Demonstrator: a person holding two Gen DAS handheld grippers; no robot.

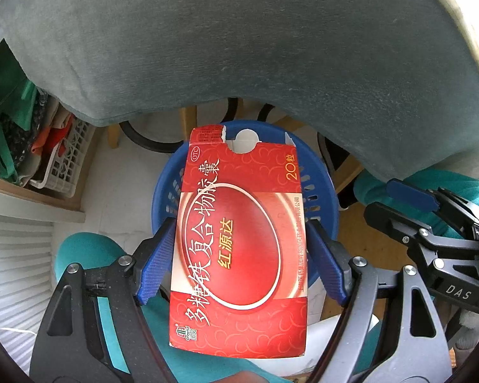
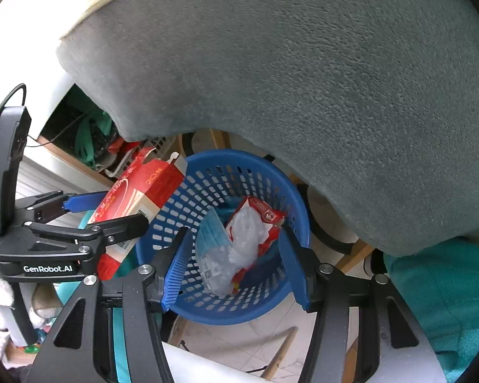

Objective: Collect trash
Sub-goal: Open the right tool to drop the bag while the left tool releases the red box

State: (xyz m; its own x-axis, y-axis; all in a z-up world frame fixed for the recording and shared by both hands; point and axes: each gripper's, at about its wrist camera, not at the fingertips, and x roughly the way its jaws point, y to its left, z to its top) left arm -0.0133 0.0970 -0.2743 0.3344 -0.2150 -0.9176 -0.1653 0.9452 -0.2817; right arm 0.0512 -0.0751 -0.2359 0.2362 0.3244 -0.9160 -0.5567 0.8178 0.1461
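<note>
Now, left tongs (image 1: 239, 252): clamped on red carton (image 1: 239, 239), over blue basket (image 1: 319, 172).
Right tongs (image 2: 233, 268): apart, nothing between, above basket.
Wrapper (image 2: 246, 239): loose inside basket.

The red box (image 1: 239, 242), top flap torn open, stands upright between the left fingers (image 1: 156, 255). A crumpled wrapper (image 2: 242, 242) lies between the right fingers (image 2: 175, 271), inside the blue basket (image 2: 214, 178).

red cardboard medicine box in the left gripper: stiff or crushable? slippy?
The red cardboard medicine box probably crushes easily: its top flap is torn open, so it looks empty and light. The left gripper spans its width without visible buckling, so it seems moderately stiff. Its glossy print may slide on the pads.
</note>
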